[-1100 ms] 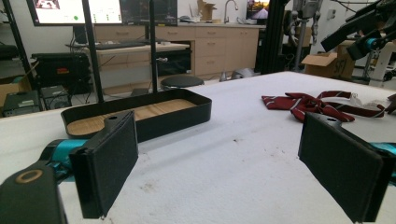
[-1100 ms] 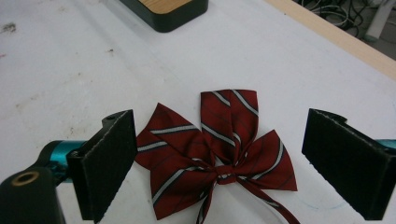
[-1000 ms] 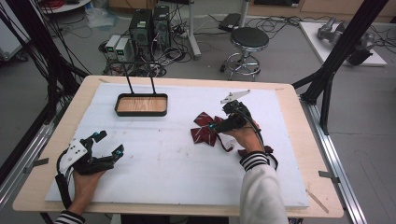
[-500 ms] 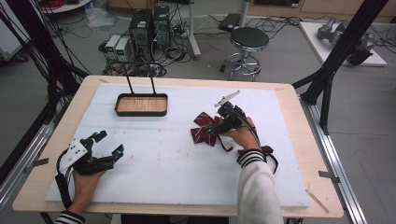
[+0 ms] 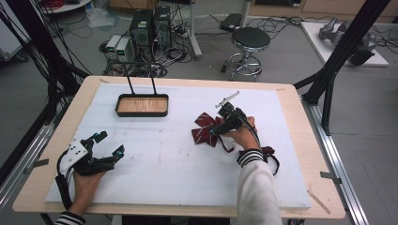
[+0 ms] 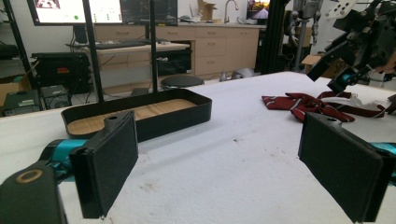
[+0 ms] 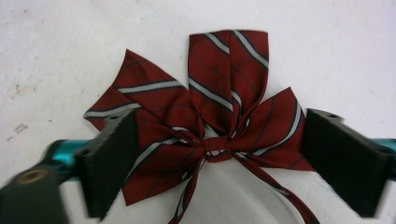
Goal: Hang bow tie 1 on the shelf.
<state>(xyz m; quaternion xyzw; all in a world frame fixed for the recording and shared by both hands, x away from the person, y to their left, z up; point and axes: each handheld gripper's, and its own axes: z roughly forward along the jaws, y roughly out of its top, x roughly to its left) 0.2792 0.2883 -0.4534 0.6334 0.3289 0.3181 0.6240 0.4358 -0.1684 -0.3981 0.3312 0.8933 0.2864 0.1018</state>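
Right tongs (image 7: 212, 163) closing, astride striped bow tie (image 7: 205, 116) knot, left tongs (image 6: 224, 172) spread, tray (image 6: 140, 114) beyond

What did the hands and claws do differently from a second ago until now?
The right claw came down over the red striped bow tie, and its jaws have just been closing a little, with the bow's knot between them but not yet pinched. The left claw stayed put, open, on the white mat. The black tray and the bow tie did not move.
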